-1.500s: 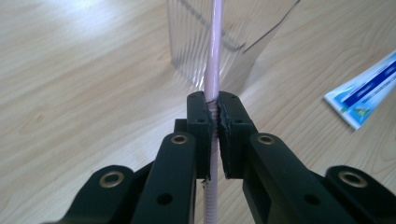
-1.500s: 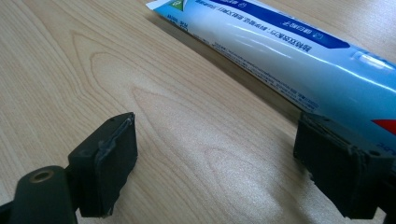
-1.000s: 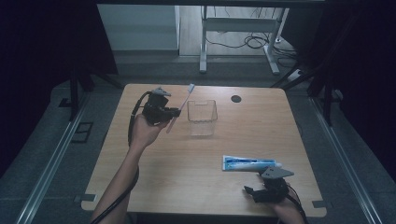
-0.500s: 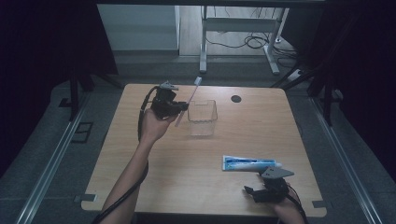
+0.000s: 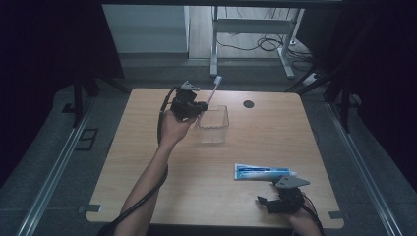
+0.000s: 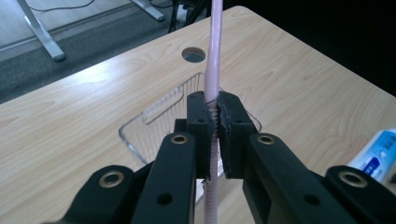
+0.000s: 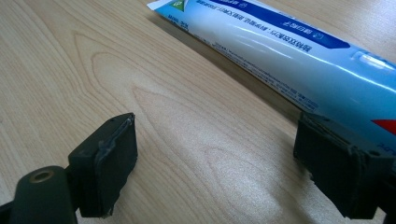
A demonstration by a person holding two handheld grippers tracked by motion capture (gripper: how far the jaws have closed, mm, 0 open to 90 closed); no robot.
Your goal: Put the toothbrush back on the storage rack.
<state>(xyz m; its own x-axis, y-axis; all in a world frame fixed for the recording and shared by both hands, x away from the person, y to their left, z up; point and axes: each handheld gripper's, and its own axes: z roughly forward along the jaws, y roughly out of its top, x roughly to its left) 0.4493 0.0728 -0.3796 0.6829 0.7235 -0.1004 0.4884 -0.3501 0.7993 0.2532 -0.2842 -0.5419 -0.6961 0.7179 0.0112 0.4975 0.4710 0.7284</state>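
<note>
Up near the far edge of the table [image 5: 147,162], left of its middle, the left gripper [image 5: 202,104] pinches a pink toothbrush [image 5: 213,89]. In the left gripper view its two black pads are pressed together on the ribbed handle of the toothbrush [image 6: 214,56], which runs straight up between them and also pokes out below. From the high view the brush slants up and away from the gripper, with its bristled head out past the far edge of the table. A clear plastic box [image 5: 214,124] stands just beside the gripper, on its right; in the left gripper view the box [image 6: 154,121] sits directly behind and beneath the clamped pads, and a round cable hole [image 6: 193,54] lies beyond it in the tabletop.

Near the front right corner the right gripper [image 5: 263,201] rests low on the wood. In the right gripper view its jaws are spread wide with only bare wood between them. A blue-and-white toothpaste tube [image 7: 289,56] lies flat just ahead of them, close to one jaw; whether it touches that jaw I cannot tell. In the high view the tube [image 5: 263,172] lies parallel to the front edge.
</note>
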